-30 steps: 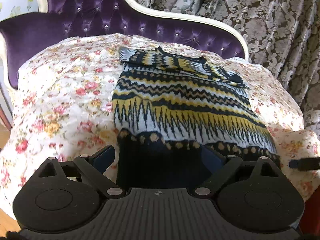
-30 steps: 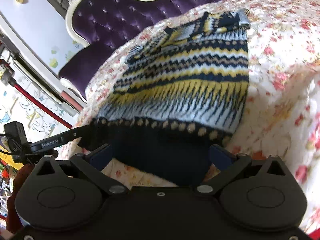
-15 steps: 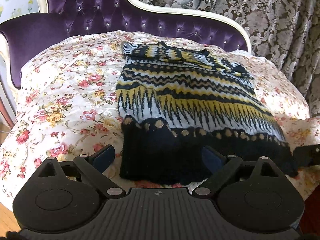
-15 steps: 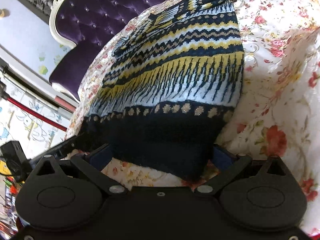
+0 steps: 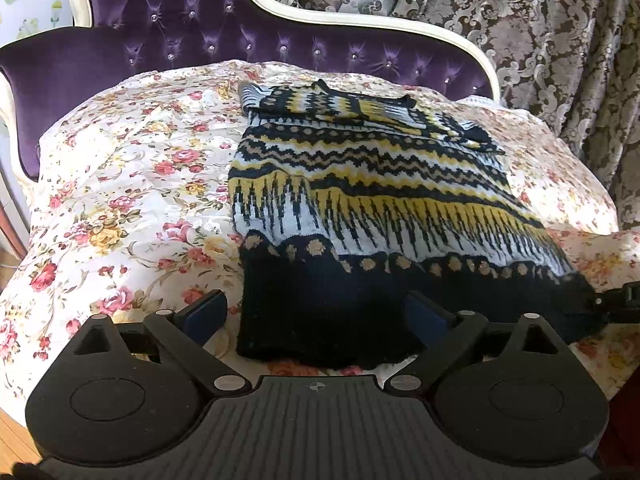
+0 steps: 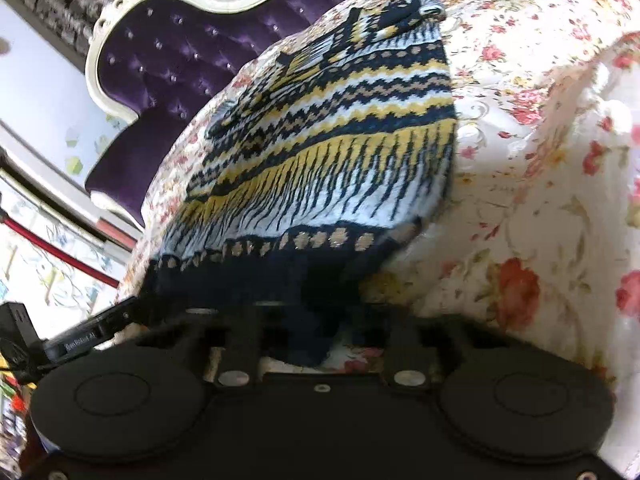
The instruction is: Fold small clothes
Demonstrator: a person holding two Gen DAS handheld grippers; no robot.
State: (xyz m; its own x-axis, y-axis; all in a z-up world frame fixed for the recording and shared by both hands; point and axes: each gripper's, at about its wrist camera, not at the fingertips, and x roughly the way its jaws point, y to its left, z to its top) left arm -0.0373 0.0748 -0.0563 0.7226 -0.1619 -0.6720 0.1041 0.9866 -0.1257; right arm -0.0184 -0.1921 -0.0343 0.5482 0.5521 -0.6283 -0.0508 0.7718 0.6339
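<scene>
A knitted sweater [image 5: 360, 200] in navy, yellow and white bands lies flat on the floral bed cover [image 5: 120, 184], its sleeves folded across the top and its dark navy hem nearest me. My left gripper [image 5: 316, 312] is open, its blue-padded fingers [image 5: 206, 310] either side of the hem's near left corner. In the right wrist view the sweater [image 6: 340, 152] runs away from me. My right gripper [image 6: 304, 320] has closed on the hem's right corner, the fabric bunched between the fingers.
A purple tufted headboard [image 5: 180, 20] with a white frame stands behind the bed. Patterned grey curtains [image 5: 540, 20] hang at the back right. The other gripper's tip [image 5: 616, 300] shows at the hem's right end. The bed edge drops off near me.
My right gripper has shut on the hem's right corner; it was open before. My left gripper has risen and drawn back a little, still open around the hem.
</scene>
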